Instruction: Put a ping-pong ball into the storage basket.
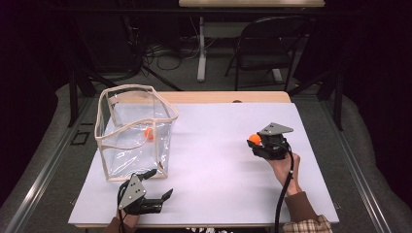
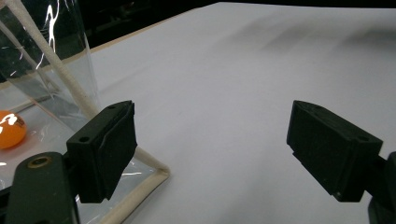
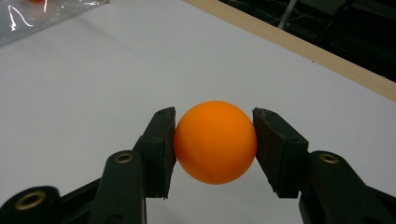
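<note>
An orange ball [image 3: 215, 141] sits clamped between the two black jaws of my right gripper [image 3: 215, 144], just above the white table sheet. From above, that ball [image 1: 254, 139] and right gripper [image 1: 256, 143] are at the table's right middle. A clear bag with a cream rim [image 1: 136, 131] stands upright at the left, and a second orange ball [image 1: 148, 133] lies inside it. That inner ball [image 2: 10, 129] shows through the bag's wall in the left gripper view. My left gripper [image 1: 159, 183] rests near the front edge by the bag's front corner [image 2: 156, 175], open and holding nothing.
A white sheet [image 1: 214, 165] covers the wooden table, whose bare far edge [image 1: 228, 97] shows behind it. A black folding chair [image 1: 267, 48] and a white table leg [image 1: 201, 48] stand on the floor beyond, with cables nearby.
</note>
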The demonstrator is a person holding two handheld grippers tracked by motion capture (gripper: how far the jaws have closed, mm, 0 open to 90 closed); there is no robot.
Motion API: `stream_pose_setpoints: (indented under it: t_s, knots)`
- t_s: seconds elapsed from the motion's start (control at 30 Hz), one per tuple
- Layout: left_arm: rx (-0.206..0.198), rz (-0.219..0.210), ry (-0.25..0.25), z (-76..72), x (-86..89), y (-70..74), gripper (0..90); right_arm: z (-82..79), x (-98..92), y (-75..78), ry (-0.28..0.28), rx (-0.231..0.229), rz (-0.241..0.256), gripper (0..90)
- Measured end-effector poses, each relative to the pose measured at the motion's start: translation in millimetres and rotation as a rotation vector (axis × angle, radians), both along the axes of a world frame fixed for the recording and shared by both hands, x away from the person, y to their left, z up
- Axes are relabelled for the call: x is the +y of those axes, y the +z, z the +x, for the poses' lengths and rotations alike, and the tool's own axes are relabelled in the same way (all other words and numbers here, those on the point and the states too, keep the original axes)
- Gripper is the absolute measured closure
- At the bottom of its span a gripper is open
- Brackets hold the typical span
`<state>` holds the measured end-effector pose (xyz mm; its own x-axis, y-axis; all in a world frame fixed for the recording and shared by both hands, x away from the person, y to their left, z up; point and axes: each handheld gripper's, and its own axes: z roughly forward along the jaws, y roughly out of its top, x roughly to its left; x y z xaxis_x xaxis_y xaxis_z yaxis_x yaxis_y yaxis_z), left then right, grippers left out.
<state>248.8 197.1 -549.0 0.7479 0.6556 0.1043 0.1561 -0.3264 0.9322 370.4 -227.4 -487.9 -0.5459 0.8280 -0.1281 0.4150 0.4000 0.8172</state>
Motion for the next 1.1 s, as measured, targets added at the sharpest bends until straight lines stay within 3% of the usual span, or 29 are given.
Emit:
stream_pose_setpoints:
  t_s: [1.1]
  knots:
    - [-0.002, 0.002, 0.0, -0.3, -0.3, -0.1, 16.0, -11.9, 2.1, 18.7, 0.017, -0.058, 0.028, 50.5]
